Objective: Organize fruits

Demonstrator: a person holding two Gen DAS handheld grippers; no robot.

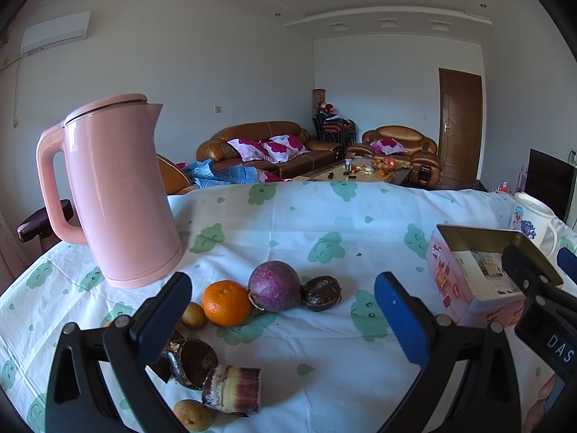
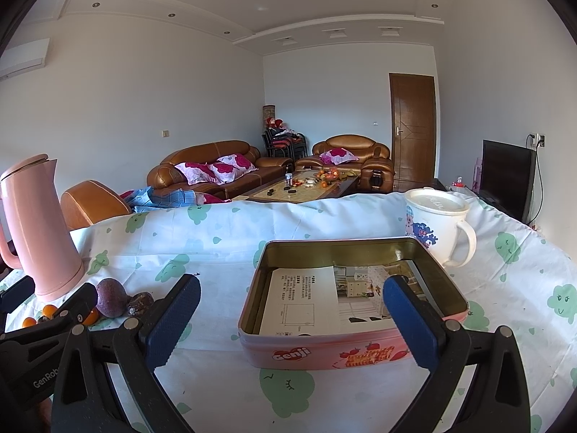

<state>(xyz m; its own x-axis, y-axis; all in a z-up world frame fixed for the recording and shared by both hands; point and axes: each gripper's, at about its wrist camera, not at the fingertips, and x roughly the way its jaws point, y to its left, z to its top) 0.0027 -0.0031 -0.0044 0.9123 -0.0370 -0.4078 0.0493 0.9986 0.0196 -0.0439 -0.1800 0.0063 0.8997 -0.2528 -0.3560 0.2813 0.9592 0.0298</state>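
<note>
Cloud-print worktop cloth (image 1: 324, 216): left claw (image 1: 285, 315) spread, empty over orange tangerine (image 1: 226, 302); right claw (image 2: 292, 319) likewise over open pink tin (image 2: 324, 351), staged for drop-off.

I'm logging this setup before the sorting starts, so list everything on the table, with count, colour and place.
kettle: 1, pink, far left of the table, upright
orange: 1, orange, in front of the kettle
purple fruit: 1, purple, touching the orange on its right
dark fruit: 1, dark brown, right of the purple fruit
small round fruits: at least 2, tan, near left edge of the pile
sugarcane piece: 1, purple and cream, near front
tin box: 1, pink outside, gold inside, right side, open, holding a paper leaflet
mug: 1, white with cartoon print, behind the tin
tablecloth: 1, white with green clouds
left gripper: open
right gripper: open
</note>
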